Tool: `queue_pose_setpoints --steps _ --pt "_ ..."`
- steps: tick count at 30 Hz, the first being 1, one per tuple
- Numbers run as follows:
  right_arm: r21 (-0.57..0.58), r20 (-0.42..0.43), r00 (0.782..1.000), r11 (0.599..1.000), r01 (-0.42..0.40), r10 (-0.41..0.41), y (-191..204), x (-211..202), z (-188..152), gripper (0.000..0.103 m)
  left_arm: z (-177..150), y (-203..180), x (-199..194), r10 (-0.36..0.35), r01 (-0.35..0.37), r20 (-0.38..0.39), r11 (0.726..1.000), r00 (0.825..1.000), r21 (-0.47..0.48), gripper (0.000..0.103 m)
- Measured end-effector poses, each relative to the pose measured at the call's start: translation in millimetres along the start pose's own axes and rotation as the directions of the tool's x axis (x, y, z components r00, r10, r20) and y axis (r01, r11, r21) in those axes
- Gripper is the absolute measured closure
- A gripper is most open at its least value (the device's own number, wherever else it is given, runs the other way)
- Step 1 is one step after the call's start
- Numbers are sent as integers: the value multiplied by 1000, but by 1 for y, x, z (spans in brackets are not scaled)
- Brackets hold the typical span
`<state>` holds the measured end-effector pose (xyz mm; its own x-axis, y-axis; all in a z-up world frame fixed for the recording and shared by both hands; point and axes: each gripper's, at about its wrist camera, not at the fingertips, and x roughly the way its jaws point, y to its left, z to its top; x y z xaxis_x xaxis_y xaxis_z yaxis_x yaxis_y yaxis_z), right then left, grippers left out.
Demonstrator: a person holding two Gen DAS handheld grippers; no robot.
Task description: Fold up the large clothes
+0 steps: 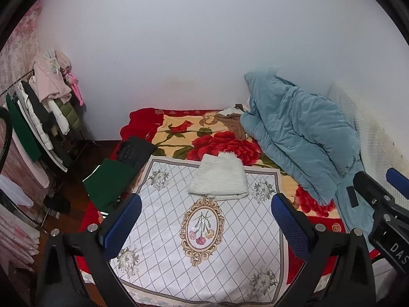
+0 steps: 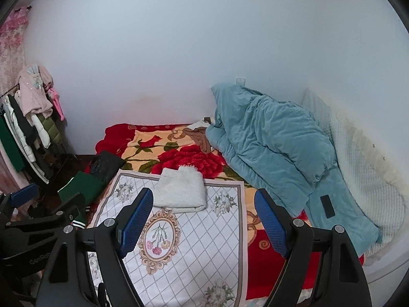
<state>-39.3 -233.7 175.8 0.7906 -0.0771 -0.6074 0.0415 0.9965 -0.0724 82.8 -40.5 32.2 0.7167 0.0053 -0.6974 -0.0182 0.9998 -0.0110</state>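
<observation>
A white fuzzy garment (image 1: 219,177) lies folded into a neat rectangle at the far end of a white diamond-patterned cloth (image 1: 179,243) spread on the bed. It also shows in the right wrist view (image 2: 181,191) on the same cloth (image 2: 204,250). My left gripper (image 1: 205,223) is open and empty, held above the cloth on the near side of the garment. My right gripper (image 2: 200,217) is open and empty, also above the cloth. Each gripper shows at the edge of the other's view.
A red floral blanket (image 1: 219,140) covers the bed. A blue quilt (image 1: 299,133) is heaped at the right with a black phone (image 2: 327,206) on it. Green (image 1: 108,181) and black (image 1: 133,151) clothes lie at the bed's left edge. A clothes rack (image 1: 38,117) stands left.
</observation>
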Motion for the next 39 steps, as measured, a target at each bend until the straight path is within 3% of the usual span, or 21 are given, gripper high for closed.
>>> queue_pose_setpoints --steps 20,39 --pt "-37 -15 1000 999 -23 23 10 8 14 13 0 18 -9 57 -56 4 998 998 -40 0" --pt "-59 -14 999 997 -42 41 17 21 24 11 9 29 -13 62 -61 17 996 998 -60 0"
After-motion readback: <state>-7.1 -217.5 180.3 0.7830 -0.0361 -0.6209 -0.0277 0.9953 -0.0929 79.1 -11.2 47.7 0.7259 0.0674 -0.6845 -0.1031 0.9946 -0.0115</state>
